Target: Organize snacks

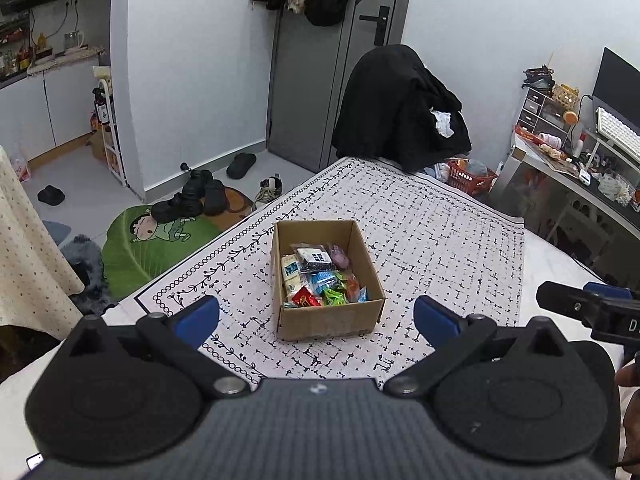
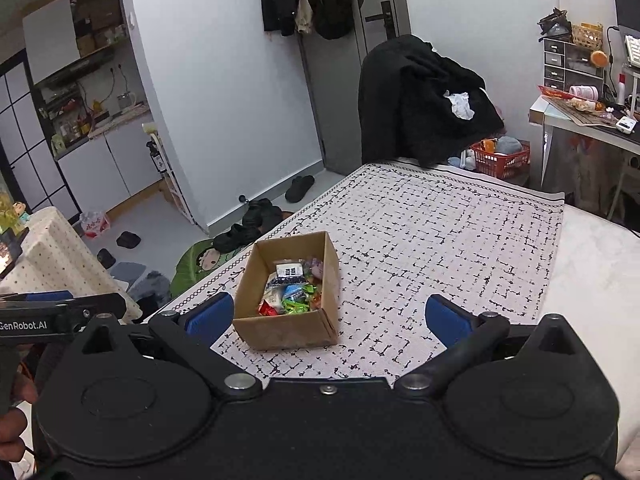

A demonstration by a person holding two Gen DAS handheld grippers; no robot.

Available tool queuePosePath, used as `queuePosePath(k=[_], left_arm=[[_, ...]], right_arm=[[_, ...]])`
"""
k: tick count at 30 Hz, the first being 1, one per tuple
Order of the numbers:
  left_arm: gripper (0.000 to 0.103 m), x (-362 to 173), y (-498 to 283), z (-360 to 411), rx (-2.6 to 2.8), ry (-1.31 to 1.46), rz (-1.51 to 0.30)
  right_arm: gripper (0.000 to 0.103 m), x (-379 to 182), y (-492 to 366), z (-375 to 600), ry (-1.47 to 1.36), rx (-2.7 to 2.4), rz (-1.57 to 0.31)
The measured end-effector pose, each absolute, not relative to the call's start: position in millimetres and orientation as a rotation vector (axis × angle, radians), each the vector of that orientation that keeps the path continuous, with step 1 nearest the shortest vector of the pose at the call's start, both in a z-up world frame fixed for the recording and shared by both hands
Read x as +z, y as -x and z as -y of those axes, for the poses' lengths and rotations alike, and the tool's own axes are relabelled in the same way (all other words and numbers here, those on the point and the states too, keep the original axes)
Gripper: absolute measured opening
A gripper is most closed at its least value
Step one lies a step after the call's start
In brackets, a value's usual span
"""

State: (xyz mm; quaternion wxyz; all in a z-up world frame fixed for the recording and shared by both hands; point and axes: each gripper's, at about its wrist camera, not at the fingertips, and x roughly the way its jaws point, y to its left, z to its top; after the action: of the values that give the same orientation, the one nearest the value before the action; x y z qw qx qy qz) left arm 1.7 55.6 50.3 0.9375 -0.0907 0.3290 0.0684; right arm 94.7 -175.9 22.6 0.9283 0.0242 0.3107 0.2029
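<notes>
An open cardboard box (image 1: 328, 325) (image 2: 286, 334) stands on the patterned cloth of the table, with several wrapped snacks (image 1: 320, 280) (image 2: 290, 290) lying inside it. Among them are a black-and-white packet, red, green and blue wrappers and a purple one. My left gripper (image 1: 318, 314) is open, hovering above the near wall of the box, nothing between its blue pads. My right gripper (image 2: 330, 314) is open too, held near the box's right front corner. Each gripper shows at the edge of the other's view: the right gripper (image 1: 592, 308), the left gripper (image 2: 60, 312).
The patterned tablecloth (image 1: 440, 248) (image 2: 440, 240) stretches beyond and to the right of the box. A chair draped in black clothing (image 1: 400, 108) stands at the far table end. Shoes and a green mat (image 1: 160, 240) lie on the floor left. A cluttered desk (image 1: 580, 160) is at right.
</notes>
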Motion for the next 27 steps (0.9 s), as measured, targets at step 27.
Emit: queuePosePath(k=[27], left_arm=[[0.103,52.5,4.7,-54.1,0.15,0.18,-0.665]], right_arm=[[0.103,18.6,-92.5,179.9,-0.055,0.4,-0.634]])
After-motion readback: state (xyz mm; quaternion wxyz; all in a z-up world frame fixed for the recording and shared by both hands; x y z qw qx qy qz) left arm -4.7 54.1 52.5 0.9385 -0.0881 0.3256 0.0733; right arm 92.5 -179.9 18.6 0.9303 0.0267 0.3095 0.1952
